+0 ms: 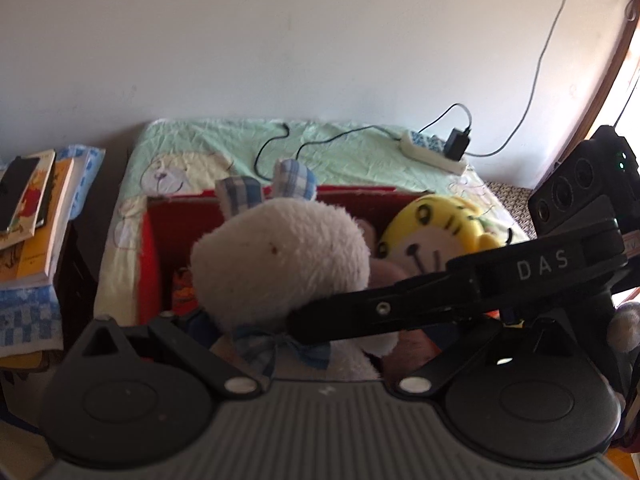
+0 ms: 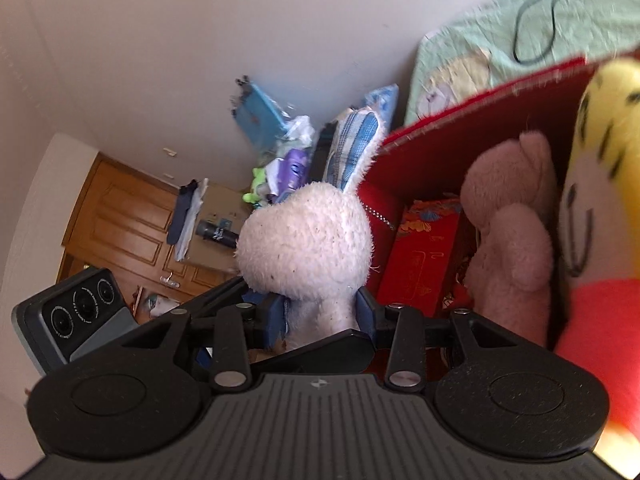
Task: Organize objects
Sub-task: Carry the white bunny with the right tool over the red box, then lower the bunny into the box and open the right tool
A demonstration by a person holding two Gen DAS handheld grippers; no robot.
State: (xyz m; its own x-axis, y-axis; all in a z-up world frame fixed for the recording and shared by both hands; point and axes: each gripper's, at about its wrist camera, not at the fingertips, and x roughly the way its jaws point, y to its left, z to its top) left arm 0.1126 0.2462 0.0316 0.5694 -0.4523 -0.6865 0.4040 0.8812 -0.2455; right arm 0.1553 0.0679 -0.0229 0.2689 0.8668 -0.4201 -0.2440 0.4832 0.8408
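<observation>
Right gripper jaws clamp the white bunny by its neck, beside the red box. Left gripper jaws: can't tell.

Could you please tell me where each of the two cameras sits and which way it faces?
Left wrist: on the left gripper, facing the bed and wall over the red box; the right gripper crosses it.
Right wrist: on the right gripper, shut on the white rabbit, facing a wooden door.
Shared: rabbit, box, yellow toy.

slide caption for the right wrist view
Right gripper clamps a white plush rabbit by the neck beside a red box of plush toys.
</observation>
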